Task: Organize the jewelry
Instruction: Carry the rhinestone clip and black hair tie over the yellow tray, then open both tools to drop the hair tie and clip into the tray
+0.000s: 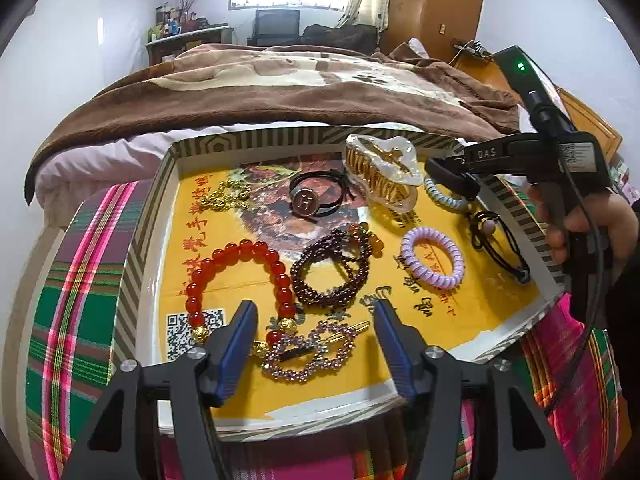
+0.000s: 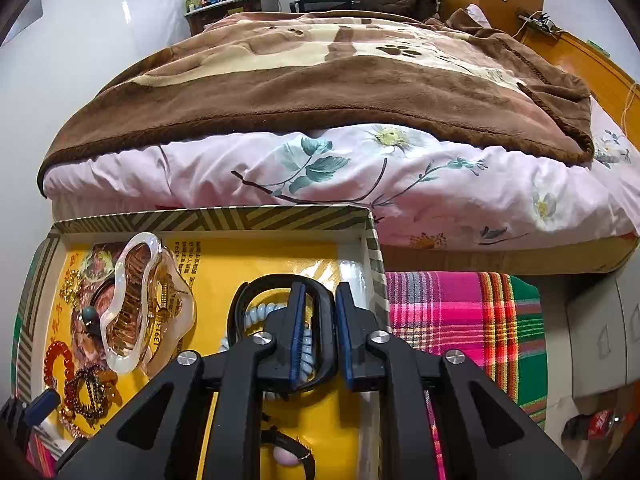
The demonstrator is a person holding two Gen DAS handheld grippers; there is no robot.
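The shallow tray (image 1: 132, 264) is crowded across most of its yellow floor. Seen from the left wrist, bare floor is found only at 7 o'clock, around the printed code (image 1: 195, 334), and at 4 o'clock along the near right edge. The middle is blocked by the red bead bracelet (image 1: 240, 280) and the dark bead bracelet (image 1: 332, 272). At 1 o'clock, passage is barred by the clear hair claw (image 1: 384, 172), with the right gripper (image 2: 320, 332) just beside it. Entry from the sides is limited by the tray's striped walls.

Both wrist views look steeply down, close over the shared tray (image 1: 132, 264), bedward.
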